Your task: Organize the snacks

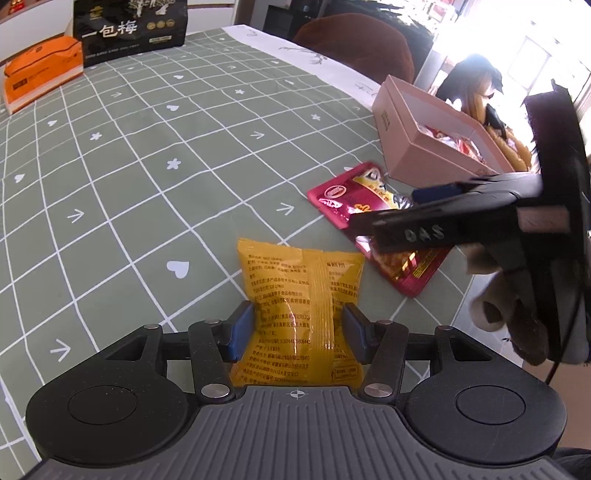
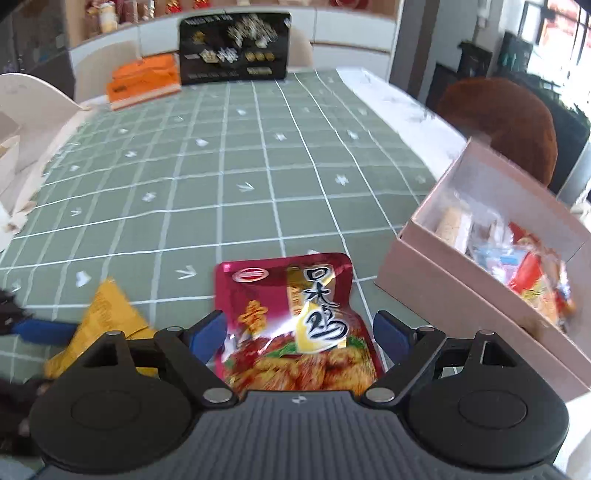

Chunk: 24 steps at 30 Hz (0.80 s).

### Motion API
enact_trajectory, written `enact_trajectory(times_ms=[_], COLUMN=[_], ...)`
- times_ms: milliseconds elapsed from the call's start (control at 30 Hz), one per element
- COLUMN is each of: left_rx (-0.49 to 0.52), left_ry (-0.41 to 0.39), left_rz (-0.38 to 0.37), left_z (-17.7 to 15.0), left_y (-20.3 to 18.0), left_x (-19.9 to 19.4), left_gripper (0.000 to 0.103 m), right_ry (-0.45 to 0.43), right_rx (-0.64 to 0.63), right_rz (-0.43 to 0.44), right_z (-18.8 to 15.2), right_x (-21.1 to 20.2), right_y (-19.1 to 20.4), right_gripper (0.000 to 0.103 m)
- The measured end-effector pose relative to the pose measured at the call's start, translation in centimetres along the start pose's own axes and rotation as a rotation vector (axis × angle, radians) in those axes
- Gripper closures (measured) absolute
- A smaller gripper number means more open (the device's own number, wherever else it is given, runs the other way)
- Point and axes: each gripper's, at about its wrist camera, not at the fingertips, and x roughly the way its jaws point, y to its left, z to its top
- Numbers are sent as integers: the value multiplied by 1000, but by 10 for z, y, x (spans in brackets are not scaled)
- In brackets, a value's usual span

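A yellow snack packet lies on the green checked tablecloth between the blue pads of my left gripper; the pads stand at its two sides, a little apart from it, so the gripper is open. A magenta snack packet lies between the fingers of my right gripper, which is open with gaps on both sides. The magenta packet also shows in the left wrist view, under the right gripper. The yellow packet shows at the left of the right wrist view. An open pink box holding several wrapped snacks stands at the right.
An orange box and a large black bag stand at the far end of the table. The pink box sits near the table's right edge. A brown chair stands beyond that edge.
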Motion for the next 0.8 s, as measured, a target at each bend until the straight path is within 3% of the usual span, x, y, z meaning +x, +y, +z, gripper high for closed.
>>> enact_trajectory(times_ms=[100, 300, 600, 800], left_rx=[-1, 6, 12, 53], left_ry=[3, 17, 9, 23], left_rz=[2, -8, -43, -26], left_z=[0, 3, 5, 9], left_y=[-1, 0, 0, -10], left_x=[0, 2, 6, 9], left_gripper=[45, 45, 45, 45], right_ry=[45, 28, 71, 89], right_rx=[101, 26, 163, 190], right_rz=[78, 40, 13, -8], right_z=[6, -7, -47, -57], right_x=[11, 8, -35, -41], right_y=[-9, 8, -14, -25], right_gripper=[7, 6, 25, 22])
